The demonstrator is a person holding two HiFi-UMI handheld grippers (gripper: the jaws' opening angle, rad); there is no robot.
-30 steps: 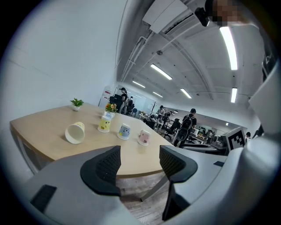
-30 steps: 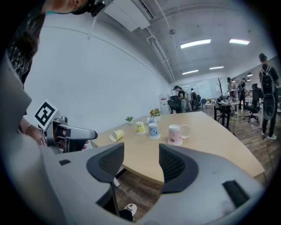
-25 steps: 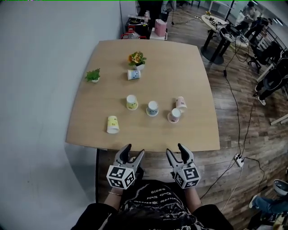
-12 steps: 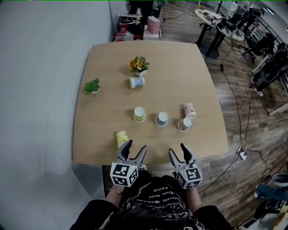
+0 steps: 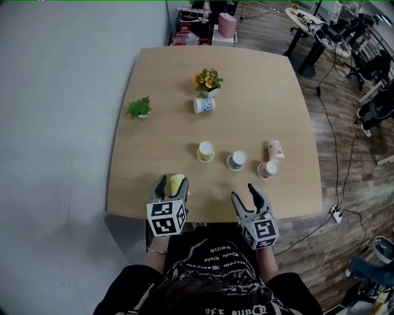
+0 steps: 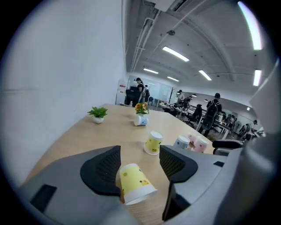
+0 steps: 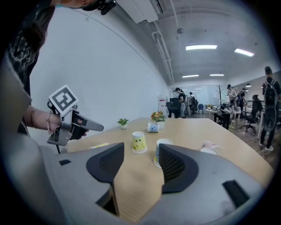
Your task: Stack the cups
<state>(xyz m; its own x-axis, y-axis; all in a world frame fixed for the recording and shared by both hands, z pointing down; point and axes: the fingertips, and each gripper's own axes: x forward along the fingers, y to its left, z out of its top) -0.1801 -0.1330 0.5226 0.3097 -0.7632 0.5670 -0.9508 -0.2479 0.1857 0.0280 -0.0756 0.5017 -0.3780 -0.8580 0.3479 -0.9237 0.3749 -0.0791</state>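
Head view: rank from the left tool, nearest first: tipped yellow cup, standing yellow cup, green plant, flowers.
1. Tipped yellow cup, between the left tool's jaws.
2. Standing yellow cup, ahead, to the right.
3. Green plant, far left.
4. Flowers, farthest, back middle.

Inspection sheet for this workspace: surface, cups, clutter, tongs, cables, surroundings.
Surface: wooden table, pale top.
Job's things: six cups, none stacked. Lying yellow cup at the near edge; standing yellow cup and blue cup mid-table; two pink cups to their right; white cup on its side by the flowers.
Clutter: flower pot; small green plant.
Grippers: left tongs open around the lying yellow cup, not gripping; right tongs open, empty.
Cables: cable and power strip on the floor, right of the table.
Surroundings: white wall left; wood floor; office desks beyond.
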